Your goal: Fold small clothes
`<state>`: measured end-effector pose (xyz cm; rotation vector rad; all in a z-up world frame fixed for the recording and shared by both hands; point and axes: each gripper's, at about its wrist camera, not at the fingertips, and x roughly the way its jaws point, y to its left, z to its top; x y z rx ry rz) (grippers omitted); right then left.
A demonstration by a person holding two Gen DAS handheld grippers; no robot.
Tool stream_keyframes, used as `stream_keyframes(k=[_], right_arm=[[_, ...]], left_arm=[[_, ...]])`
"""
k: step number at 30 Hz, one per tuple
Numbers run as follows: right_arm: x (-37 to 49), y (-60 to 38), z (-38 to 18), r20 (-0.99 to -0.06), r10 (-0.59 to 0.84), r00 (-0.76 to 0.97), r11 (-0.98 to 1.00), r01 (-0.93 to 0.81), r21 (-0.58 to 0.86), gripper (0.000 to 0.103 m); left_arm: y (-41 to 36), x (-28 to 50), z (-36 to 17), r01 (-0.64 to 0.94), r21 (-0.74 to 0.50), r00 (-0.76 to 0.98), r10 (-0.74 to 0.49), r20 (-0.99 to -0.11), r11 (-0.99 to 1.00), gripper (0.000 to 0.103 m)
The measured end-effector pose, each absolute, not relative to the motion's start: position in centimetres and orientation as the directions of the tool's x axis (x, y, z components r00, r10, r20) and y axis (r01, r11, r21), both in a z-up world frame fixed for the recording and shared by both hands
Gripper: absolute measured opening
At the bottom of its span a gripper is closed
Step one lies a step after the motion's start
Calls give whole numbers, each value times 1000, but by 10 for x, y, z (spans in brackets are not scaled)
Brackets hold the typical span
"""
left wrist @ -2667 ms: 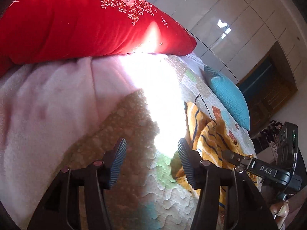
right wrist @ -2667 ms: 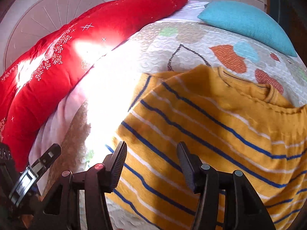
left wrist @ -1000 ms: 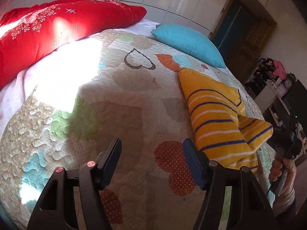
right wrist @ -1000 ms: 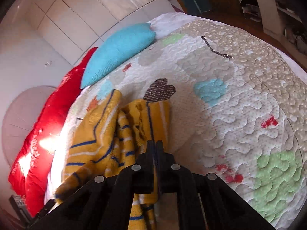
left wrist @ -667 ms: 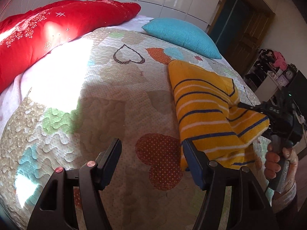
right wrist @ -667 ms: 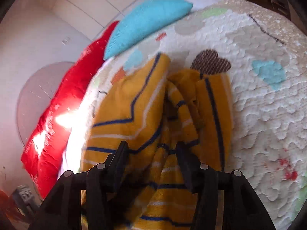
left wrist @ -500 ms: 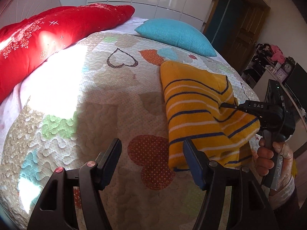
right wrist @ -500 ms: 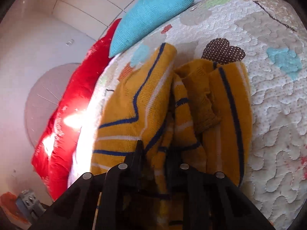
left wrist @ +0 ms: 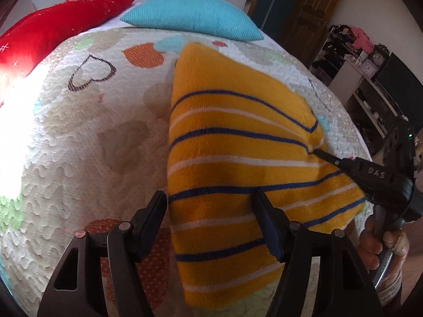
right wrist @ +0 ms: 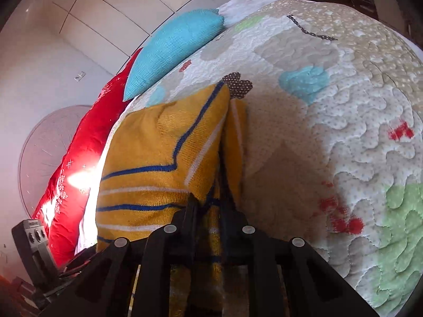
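Note:
A small yellow sweater with blue and white stripes lies folded on the quilted bedspread. My left gripper is open just above its near end, one finger on each side of its left part. My right gripper is shut on a fold of the sweater at its right edge. In the left wrist view the right gripper pinches the cloth from the right, with the holding hand below it.
A turquoise pillow and a red pillow lie at the head of the bed. A dark door and cluttered shelves stand to the right. The bedspread's edge drops off at right.
My right gripper opened briefly, then shut again on the sweater's fold. My left gripper moved right and closer, so its open fingers now straddle the sweater's near end.

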<state>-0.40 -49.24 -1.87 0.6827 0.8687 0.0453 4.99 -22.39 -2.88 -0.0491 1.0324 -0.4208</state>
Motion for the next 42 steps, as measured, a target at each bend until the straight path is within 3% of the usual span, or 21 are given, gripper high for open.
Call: stream_keyframes(k=[3,9,10,13,17,21,24,26,27,28,31,34,36,38,40,42], right_arm=[[-8,-502,-28,-660,345,667,749,228,622,16],[-20,-505,-34,-609,372,701,721,194,665,24],[-24,-506,-34,-599,382,704,712,189,676,28],[-39,-515,-22,-584,362,726,704,197,682,56],[-37,-525,-7,-583,299,756,719,222,658,74],[2,-522,-17,-624,328,709,726,234,647,74],[24,-518,-21,-598,340,726,708,221,671,76],[38,-515,-27,-565,397,723,650,213,729,68],[42,-515,-31,-546,424,723,611,216,761,62],[47,-514,-35,-505,487,713,546,203,813,48],[47,-511,-28,-352,588,728,406,110,907,44],[40,-508,-12,-293,591,751,409,34,912,44],[32,-515,-15,-376,511,773,483,104,869,51],[24,-524,-24,-565,363,741,610,269,745,48],[7,-531,-27,-569,363,738,617,268,740,48],[-17,-533,-16,-581,335,742,610,300,734,53]], left_arm=[[-223,46,-42,296,-239,454,-356,-817,925,77],[-209,29,-20,338,-254,475,-398,-785,906,77],[-203,28,-14,351,-261,489,-413,-768,899,77],[-175,37,2,329,-308,527,-444,-725,893,80],[-144,73,0,263,-402,524,-479,-704,877,82],[-158,105,-22,306,-493,430,-580,-692,815,82],[-185,122,-50,317,-611,287,-688,-667,725,85],[-200,124,-58,314,-629,270,-702,-659,711,86],[-203,125,-56,311,-638,264,-709,-654,705,85],[-205,125,-52,305,-658,248,-725,-643,688,81],[-207,121,-22,340,-651,258,-734,-629,678,67],[-217,114,7,403,-575,276,-694,-665,712,67],[-227,107,12,434,-466,315,-614,-724,771,68],[-237,99,2,430,-317,363,-483,-797,845,68],[-242,89,-15,421,-207,387,-381,-839,883,73],[-238,73,-25,418,-180,410,-361,-838,891,78]])
